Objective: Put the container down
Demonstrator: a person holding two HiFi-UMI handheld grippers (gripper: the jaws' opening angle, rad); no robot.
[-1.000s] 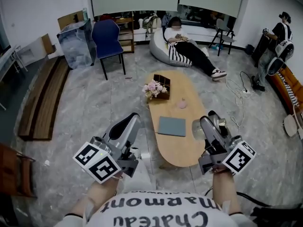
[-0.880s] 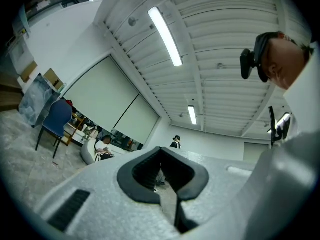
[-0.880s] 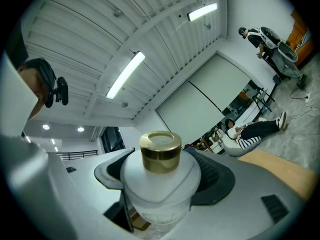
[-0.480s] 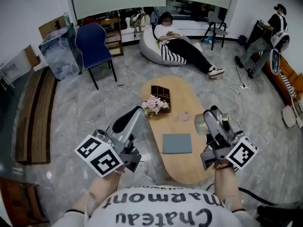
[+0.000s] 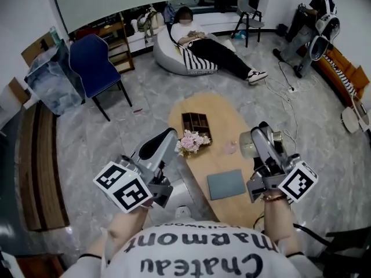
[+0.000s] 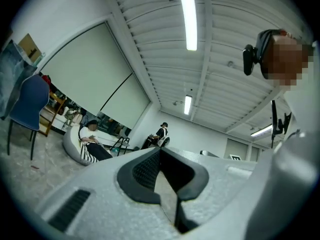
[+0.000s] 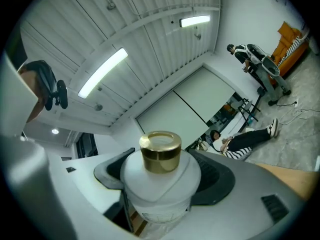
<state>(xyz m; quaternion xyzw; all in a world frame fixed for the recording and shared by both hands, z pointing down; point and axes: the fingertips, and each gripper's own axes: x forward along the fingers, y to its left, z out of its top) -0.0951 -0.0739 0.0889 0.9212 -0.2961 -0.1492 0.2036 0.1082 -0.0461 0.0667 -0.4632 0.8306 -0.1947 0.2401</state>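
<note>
Frosted white container with a gold cap, gripped in my right jaws above the counter.
My right gripper (image 5: pixel 259 139) had its jaws closed on the container (image 7: pixel 159 186), with the gold cap (image 7: pixel 160 151) standing clear of them. I held it in the air over the right edge of the oval wooden counter (image 5: pixel 231 116). My left gripper (image 5: pixel 165 141) had its jaws pressed together with nothing between them, off the counter's left side near the pink flowers (image 5: pixel 193 141).
</note>
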